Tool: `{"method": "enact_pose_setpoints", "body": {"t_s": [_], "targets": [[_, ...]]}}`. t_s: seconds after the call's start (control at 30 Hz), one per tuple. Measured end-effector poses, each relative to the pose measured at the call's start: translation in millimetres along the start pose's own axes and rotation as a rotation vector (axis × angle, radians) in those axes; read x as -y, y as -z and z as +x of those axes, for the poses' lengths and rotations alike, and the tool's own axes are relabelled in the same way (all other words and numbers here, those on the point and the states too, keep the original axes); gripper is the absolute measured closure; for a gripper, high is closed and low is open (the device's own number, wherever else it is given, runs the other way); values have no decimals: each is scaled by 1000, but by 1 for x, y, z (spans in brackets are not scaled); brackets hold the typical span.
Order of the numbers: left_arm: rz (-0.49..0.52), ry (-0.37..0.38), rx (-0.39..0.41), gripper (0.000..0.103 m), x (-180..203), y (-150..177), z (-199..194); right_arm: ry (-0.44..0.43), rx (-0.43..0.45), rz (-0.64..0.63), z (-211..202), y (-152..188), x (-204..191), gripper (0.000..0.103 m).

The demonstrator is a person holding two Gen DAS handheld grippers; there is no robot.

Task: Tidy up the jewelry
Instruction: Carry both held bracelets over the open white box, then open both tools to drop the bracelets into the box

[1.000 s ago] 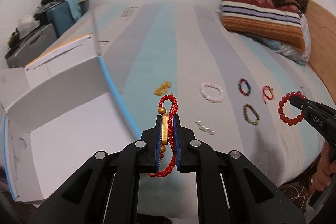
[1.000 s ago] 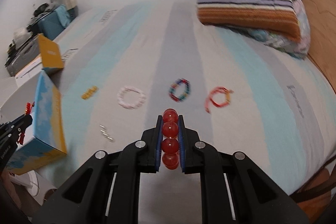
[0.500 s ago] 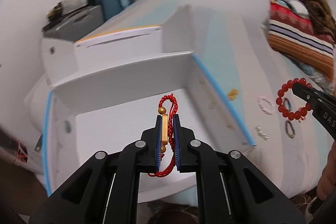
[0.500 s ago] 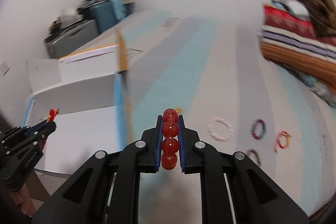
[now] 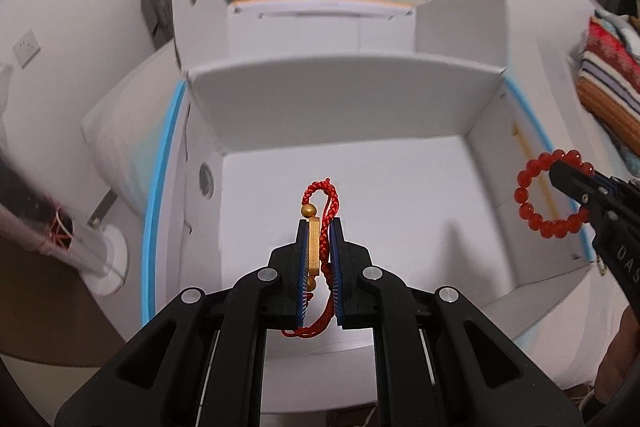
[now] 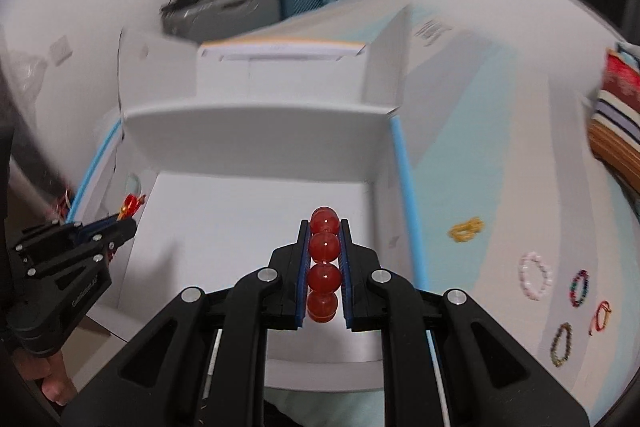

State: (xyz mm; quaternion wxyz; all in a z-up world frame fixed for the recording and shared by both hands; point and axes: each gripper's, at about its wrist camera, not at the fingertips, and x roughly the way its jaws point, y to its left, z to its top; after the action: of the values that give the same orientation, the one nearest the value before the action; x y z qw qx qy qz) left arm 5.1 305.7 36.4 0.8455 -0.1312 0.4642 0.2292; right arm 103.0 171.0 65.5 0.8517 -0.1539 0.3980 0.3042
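Over the open white cardboard box, the left gripper has its jaws closed tight on a red braided cord bracelet with gold beads. The right gripper has its jaws clamped on a red round-bead bracelet above the box's right side. On the striped bed lie a pink bead bracelet, a gold piece and three darker bracelets.

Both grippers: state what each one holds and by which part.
Left gripper: red cord bracelet, pinched at its gold bar. Right gripper: red bead bracelet, clamped across several beads on one side.
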Motion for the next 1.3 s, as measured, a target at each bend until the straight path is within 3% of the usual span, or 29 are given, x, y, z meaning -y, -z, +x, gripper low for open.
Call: {"method": "enact_pose_setpoints", "body": {"t_s": [0.2, 0.47, 0.83, 1.0, 1.03, 1.07, 1.2, 1.3], "targets": [[-25, 5, -106, 94, -8, 5, 31, -11, -114, -25, 39, 4, -16, 91], [-28, -21, -152, 94, -12, 8, 50, -18, -243, -4, 68, 12, -16, 91], [-29, -40, -169, 93, -12, 6, 53, -19, -273, 12, 79, 18, -16, 91], [-43, -39, -168, 86, -17, 6, 56, -27, -267, 12, 80, 17, -16, 88], [-46, -42, -161, 84, -18, 6, 54, -27, -264, 10, 78, 17, -16, 82], [-50, -45, -157, 76, -19, 6, 53, -26, -257, 13, 74, 16, -15, 73], [-44, -65, -102, 53, -16, 5, 38, -19, -210, 22, 58, 11, -10, 54], [-47, -60, -77, 42, -13, 3, 30, -9, -176, 37, 45, 9, -4, 37]]}}
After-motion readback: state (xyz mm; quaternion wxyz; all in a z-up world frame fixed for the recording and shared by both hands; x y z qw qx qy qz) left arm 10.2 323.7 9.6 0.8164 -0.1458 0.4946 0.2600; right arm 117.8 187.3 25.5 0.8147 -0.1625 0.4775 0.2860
